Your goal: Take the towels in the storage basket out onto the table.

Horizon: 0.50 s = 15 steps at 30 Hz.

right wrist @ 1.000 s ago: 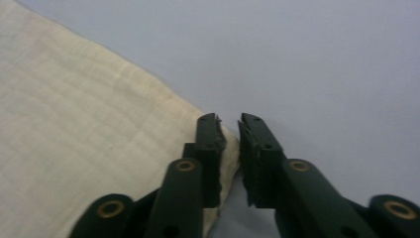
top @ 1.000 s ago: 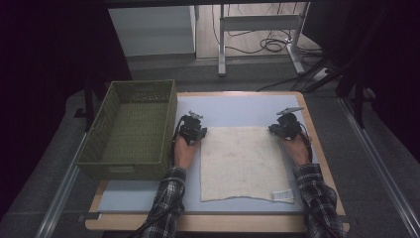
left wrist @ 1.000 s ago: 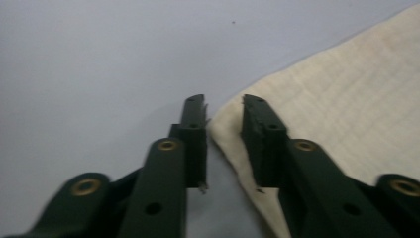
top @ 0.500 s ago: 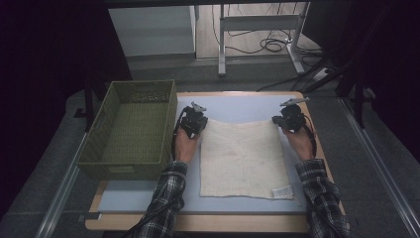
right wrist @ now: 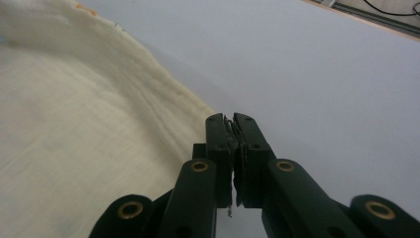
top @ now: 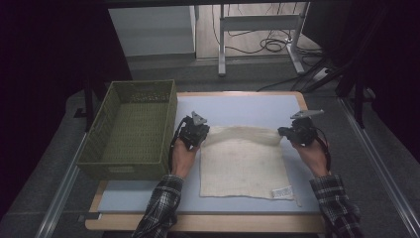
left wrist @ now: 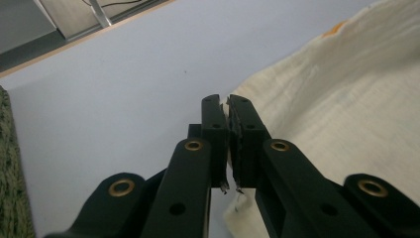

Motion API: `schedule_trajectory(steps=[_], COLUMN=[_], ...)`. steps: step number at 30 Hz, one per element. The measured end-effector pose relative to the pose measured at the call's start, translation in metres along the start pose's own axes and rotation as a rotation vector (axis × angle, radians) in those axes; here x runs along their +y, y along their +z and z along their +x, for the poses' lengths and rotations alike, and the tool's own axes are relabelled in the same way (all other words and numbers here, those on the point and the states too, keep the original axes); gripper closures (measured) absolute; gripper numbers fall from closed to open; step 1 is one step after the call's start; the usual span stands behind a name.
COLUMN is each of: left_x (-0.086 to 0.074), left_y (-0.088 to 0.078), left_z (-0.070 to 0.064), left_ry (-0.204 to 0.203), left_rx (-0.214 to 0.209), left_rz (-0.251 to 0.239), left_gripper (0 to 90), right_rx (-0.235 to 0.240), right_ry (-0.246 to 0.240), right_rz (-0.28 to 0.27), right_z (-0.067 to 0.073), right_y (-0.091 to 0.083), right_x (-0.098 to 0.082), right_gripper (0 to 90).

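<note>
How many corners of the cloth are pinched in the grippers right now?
2. The left gripper pinches the far left corner of the cloth, the right gripper the far right corner. Both near corners lie free on the table.

Green basket (top: 130,130) blocks table's (top: 247,104) left side, just beside left gripper (top: 194,134). Far strip beyond cloth (top: 242,161) open; right margin narrow.

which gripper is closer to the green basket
Left. The left gripper sits just beside the basket, at the cloth's near corner; the right gripper is across the cloth.
</note>
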<state>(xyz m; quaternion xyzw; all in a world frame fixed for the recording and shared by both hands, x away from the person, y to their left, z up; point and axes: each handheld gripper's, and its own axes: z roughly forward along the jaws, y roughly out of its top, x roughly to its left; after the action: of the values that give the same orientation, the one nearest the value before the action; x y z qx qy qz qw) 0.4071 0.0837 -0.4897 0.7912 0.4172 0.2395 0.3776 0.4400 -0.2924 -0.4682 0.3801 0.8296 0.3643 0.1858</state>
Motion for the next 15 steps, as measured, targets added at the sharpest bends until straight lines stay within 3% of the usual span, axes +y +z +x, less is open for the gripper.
schedule_trajectory(steps=[15], left_x=[-0.038], left_y=[-0.033], left_z=[-0.028], left_ry=[0.033], left_rx=[-0.110], left_rz=[-0.051], left_gripper=[86.2], right_rx=[0.068], right_ry=[0.020], right_rz=[-0.030], right_z=[0.025], right_y=[-0.040], right_x=[-0.058], right_gripper=[86.0])
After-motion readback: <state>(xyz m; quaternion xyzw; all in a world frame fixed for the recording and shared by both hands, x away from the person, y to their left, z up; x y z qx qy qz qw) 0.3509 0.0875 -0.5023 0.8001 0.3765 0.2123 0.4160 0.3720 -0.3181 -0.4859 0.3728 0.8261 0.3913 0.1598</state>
